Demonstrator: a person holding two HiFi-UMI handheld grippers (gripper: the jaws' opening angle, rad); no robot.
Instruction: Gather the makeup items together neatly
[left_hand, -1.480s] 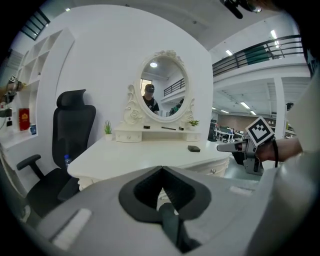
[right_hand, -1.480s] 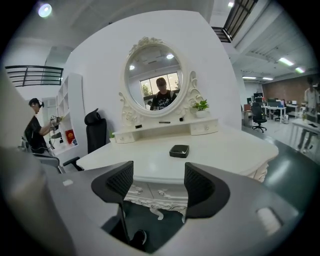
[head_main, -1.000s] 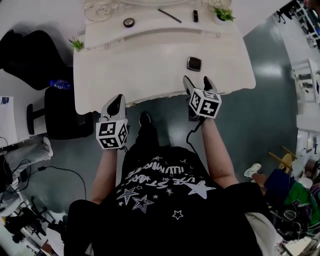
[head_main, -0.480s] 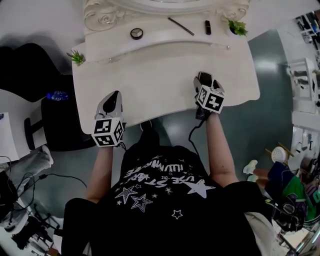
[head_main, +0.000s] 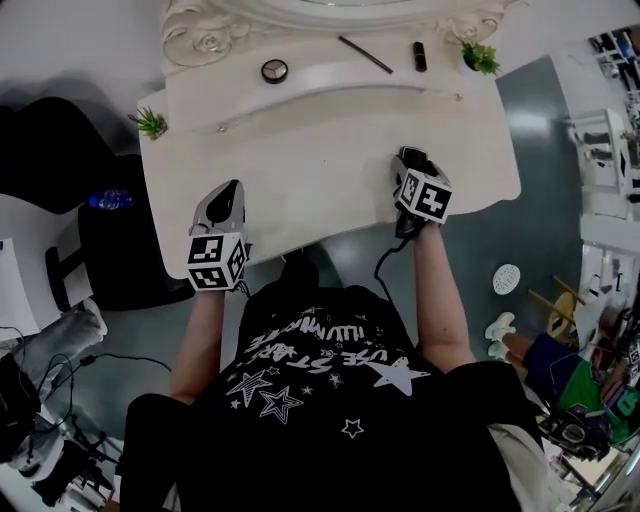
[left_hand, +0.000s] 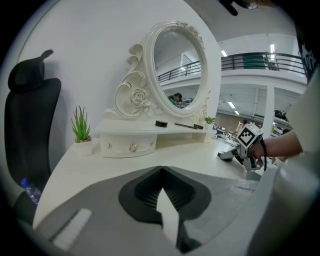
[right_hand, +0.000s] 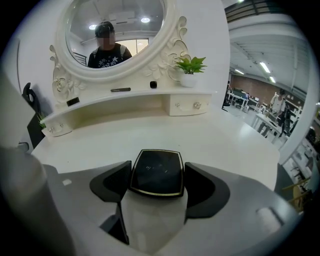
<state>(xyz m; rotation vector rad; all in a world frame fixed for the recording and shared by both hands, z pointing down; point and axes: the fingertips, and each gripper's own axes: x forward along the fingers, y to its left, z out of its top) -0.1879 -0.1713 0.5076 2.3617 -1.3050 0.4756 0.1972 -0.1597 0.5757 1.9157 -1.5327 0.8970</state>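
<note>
Head view looks steeply down on a person in a black star-print shirt standing at a white vanity counter (head_main: 310, 150), with a gripper in each hand. The right gripper (head_main: 411, 162) points down at the counter's right part. In the right gripper view, a square black compact (right_hand: 156, 172) with a thin gold rim lies flat on the counter between its jaws. The jaws have just been closing, and their dark pads now meet the compact's left and right edges. The left gripper (head_main: 229, 196) hangs over the counter's near-left edge, well apart from the right one. The left gripper view shows its jaws together with nothing between them.

A raised shelf (head_main: 330, 78) with small drawers runs along the back, under an ornate oval mirror (left_hand: 177, 67). On the shelf lie a round compact (head_main: 274, 70), a thin dark pencil (head_main: 364, 54) and a dark lipstick tube (head_main: 420, 56), spaced apart. A small potted plant (head_main: 481, 57) stands at the shelf's right end and another plant (head_main: 151, 123) stands on the counter's left corner.
</note>
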